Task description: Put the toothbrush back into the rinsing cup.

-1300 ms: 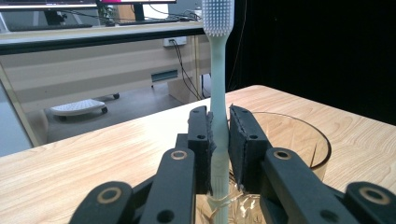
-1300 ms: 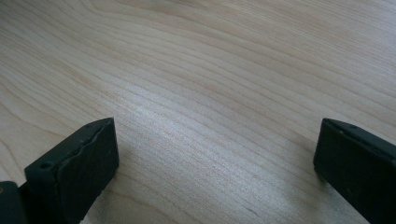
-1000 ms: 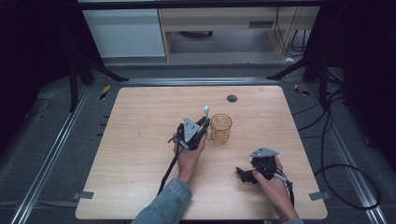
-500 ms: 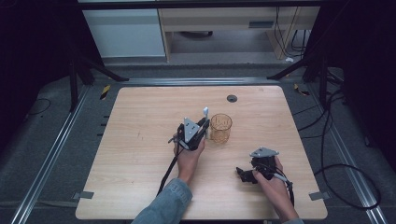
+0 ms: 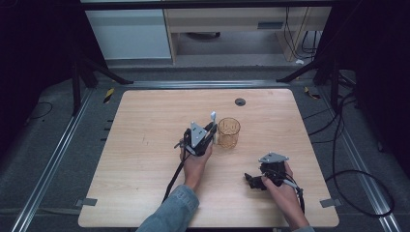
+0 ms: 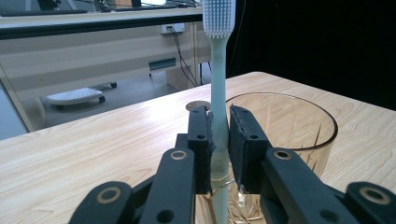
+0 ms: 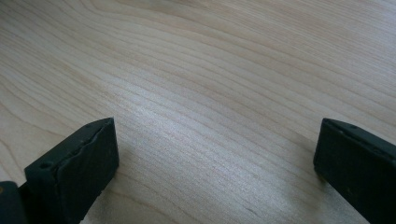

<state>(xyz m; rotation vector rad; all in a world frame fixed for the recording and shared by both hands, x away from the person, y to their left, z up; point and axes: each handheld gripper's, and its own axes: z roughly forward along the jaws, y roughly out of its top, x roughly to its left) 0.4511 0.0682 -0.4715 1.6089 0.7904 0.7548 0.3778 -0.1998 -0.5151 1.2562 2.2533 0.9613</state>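
**bench_op:** So from my remote seat: the toothbrush [image 6: 218,84] is standing upright, bristle head on top, pale green handle clamped between the two black jaws of the left gripper [image 6: 219,140]. Jaws are closed tight on the handle, about midway down it. In the high view the brush head [image 5: 212,116] pokes up just above that gripper [image 5: 209,133], near the middle of the table [image 5: 145,145].

**gripnoob:** Where's the glass in all that?

**bench_op:** The glass cup [image 6: 289,135] is right behind the jaws in the left gripper view, clear with a cut pattern low down. The bottom of the brush handle sits in front of its near wall. I can't tell if the handle touches the glass. From the high view the cup [image 5: 228,133] looks amber and stands upright just beside the left gripper, on its right.

**gripnoob:** And your other hand?

**bench_op:** My right gripper [image 5: 256,180] is well apart from the cup, down by the near right part of the table, lying low on the wood with my hand [image 5: 283,191] on it. In its own view the jaws are spread wide with nothing between them, just bare wood grain [image 7: 210,93].

**gripnoob:** Anything else on the table?

**bench_op:** A small dark round disc [image 5: 240,101] near the far edge, beyond the cup.
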